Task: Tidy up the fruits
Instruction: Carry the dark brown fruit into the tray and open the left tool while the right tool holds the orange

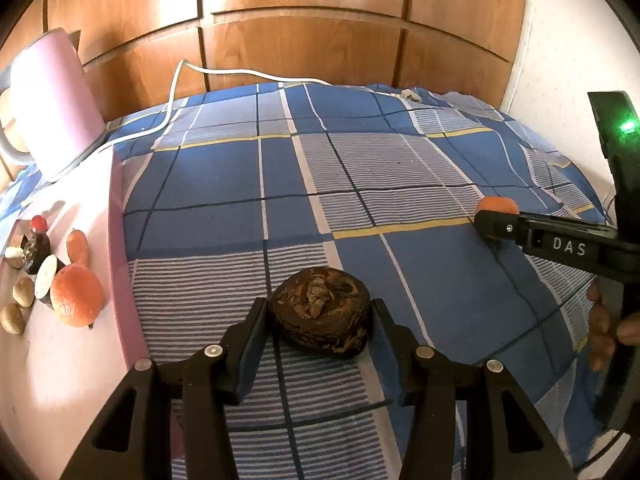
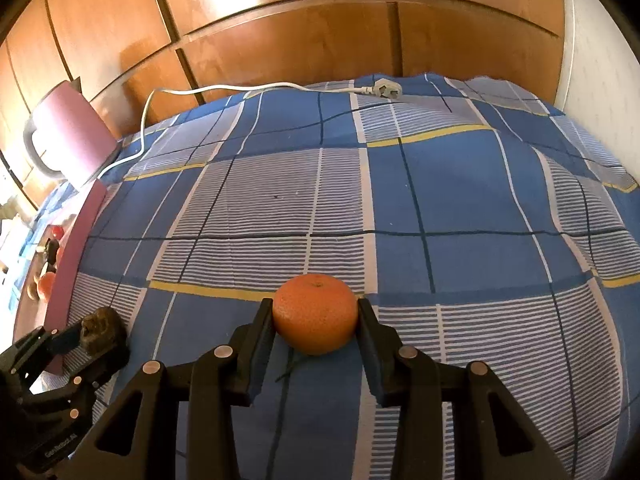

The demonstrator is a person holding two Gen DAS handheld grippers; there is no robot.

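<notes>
My left gripper (image 1: 319, 307) is shut on a dark brown, wrinkled fruit (image 1: 320, 320), low over the blue checked bedcover (image 1: 400, 168); a pad presses on each of its sides. My right gripper (image 2: 316, 308) is shut on a small orange (image 2: 315, 314) near the cover. From the left wrist view the right gripper (image 1: 496, 226) shows at the right edge with the orange (image 1: 498, 203) in its tips. The right wrist view shows the left gripper (image 2: 90, 334) and the brown fruit (image 2: 102, 326) at the lower left, beside the pink tray (image 2: 76, 248).
The pink tray (image 1: 72, 380) at the left holds another orange (image 1: 76, 296), a carrot-like piece (image 1: 78, 246), several nuts and dark pieces. A pink kettle (image 1: 52, 100) stands behind it; its white cord (image 1: 172, 92) runs to a plug (image 2: 384, 90). Wooden cupboard doors rise beyond. A hand (image 1: 600, 328) holds the right gripper.
</notes>
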